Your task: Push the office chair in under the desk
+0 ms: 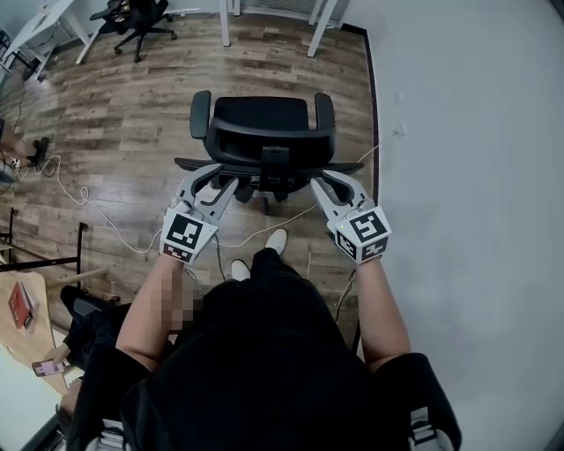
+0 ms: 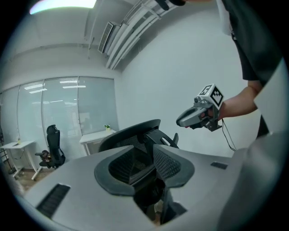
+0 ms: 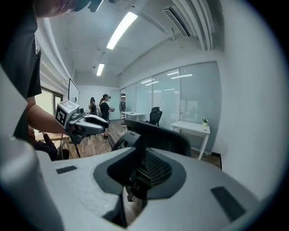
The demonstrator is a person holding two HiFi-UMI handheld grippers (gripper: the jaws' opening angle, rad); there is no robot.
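Observation:
A black office chair (image 1: 264,123) stands on the wood floor in front of me, its backrest top edge (image 1: 264,165) nearest. My left gripper (image 1: 210,181) is at the left end of that edge and my right gripper (image 1: 328,183) at the right end. In the left gripper view the left gripper (image 2: 146,158) stands open, with the chair back (image 2: 135,133) just beyond the gap. The right gripper (image 3: 137,167) shows a narrower gap, with the chair back (image 3: 158,137) close ahead. A white desk (image 2: 97,135) with a small plant stands past the chair by the wall.
White desk legs (image 1: 225,26) rise at the far end of the floor. Another black chair (image 1: 137,22) stands at the far left. Cables (image 1: 88,198) trail over the floor. A white wall (image 1: 467,132) runs along the right. Two people (image 3: 104,113) stand far back.

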